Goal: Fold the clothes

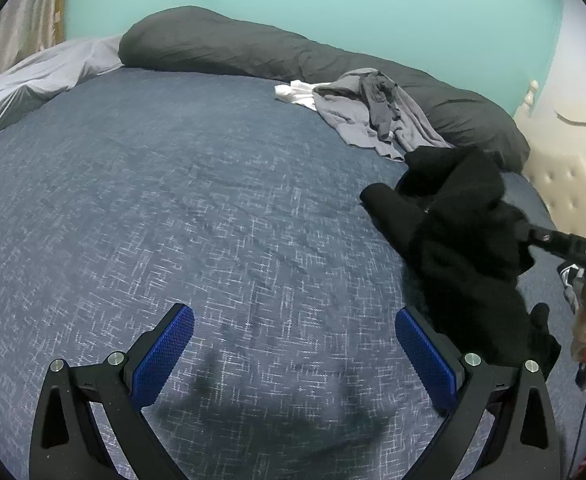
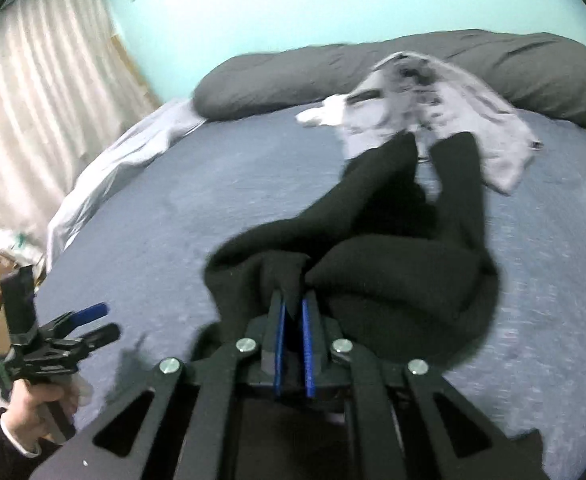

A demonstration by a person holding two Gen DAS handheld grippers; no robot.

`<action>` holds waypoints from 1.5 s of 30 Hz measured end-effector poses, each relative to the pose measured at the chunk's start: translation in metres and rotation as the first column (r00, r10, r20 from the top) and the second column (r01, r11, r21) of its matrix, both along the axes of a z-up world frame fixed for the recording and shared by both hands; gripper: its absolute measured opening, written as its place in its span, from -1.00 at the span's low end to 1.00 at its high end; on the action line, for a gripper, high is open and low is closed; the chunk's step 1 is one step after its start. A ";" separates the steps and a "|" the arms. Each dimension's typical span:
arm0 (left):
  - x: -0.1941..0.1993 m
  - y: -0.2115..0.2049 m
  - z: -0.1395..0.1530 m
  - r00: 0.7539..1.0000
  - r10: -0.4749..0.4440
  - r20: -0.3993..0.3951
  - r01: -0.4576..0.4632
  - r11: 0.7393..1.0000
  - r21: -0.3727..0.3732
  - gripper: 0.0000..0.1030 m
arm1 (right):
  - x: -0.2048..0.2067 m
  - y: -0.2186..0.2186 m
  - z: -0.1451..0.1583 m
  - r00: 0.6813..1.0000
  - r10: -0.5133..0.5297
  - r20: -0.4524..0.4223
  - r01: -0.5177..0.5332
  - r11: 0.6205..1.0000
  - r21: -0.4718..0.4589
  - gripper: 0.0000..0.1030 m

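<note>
1. The black garment (image 2: 377, 240) is held by a bunched fold in the right claw (image 2: 293, 304), whose blue pads are nearly together with cloth pinched between them; the rest trails toward twelve o'clock across the bed (image 2: 181, 200).
2. In the left wrist view the same garment (image 1: 461, 232) is seen at about three o'clock, partly raised off the bed (image 1: 173, 200) and crumpled.
3. The left claw (image 1: 293, 344) is spread wide and holds nothing; only bedcover is seen between its pads.
4. A grey and white pile of clothes (image 1: 373, 112) lies at one o'clock, against the dark pillow (image 1: 221, 48), touching or just beside the garment's far end.
5. The step in hand is judged to be drawing the garment to the clear middle of the bed for spreading.
6. It is best lifted clear of the pile so nothing is dragged along.
7. A second edge should be taken by the free claw, so the cloth can be pulled flat before any fold.
</note>
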State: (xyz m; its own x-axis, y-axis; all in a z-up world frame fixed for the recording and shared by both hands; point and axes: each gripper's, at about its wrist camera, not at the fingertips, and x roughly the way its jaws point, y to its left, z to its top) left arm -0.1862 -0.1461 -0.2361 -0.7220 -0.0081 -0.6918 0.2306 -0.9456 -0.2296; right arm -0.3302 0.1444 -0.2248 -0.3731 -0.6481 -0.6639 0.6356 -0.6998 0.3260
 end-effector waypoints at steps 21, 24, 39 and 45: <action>0.000 -0.001 0.000 1.000 0.002 0.000 -0.002 1.000 0.001 0.99 | -0.060 0.099 -0.016 0.923 -0.357 0.145 0.353 0.934 0.053 0.13; -0.002 0.000 0.000 1.000 -0.002 -0.002 0.002 1.000 -0.008 0.99 | -0.075 0.099 -0.032 0.913 -0.374 0.161 0.357 0.926 0.122 0.13; -0.014 -0.001 -0.011 1.000 0.017 0.018 -0.017 1.000 -0.019 0.99 | -0.146 0.087 -0.098 0.885 -0.406 0.229 0.368 0.910 0.191 -0.10; -0.019 0.003 -0.018 0.999 0.010 0.035 -0.009 0.999 -0.031 0.99 | -0.146 0.082 -0.108 0.907 -0.366 0.209 0.322 0.922 0.215 -0.83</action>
State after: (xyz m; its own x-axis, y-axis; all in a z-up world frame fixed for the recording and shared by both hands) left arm -0.2052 -0.1427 -0.2540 -0.6974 -0.0364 -0.7158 0.2466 -0.9499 -0.1919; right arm -0.4762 0.2260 -0.3328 -0.3674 -0.3764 -0.8505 0.2625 -0.9193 0.2934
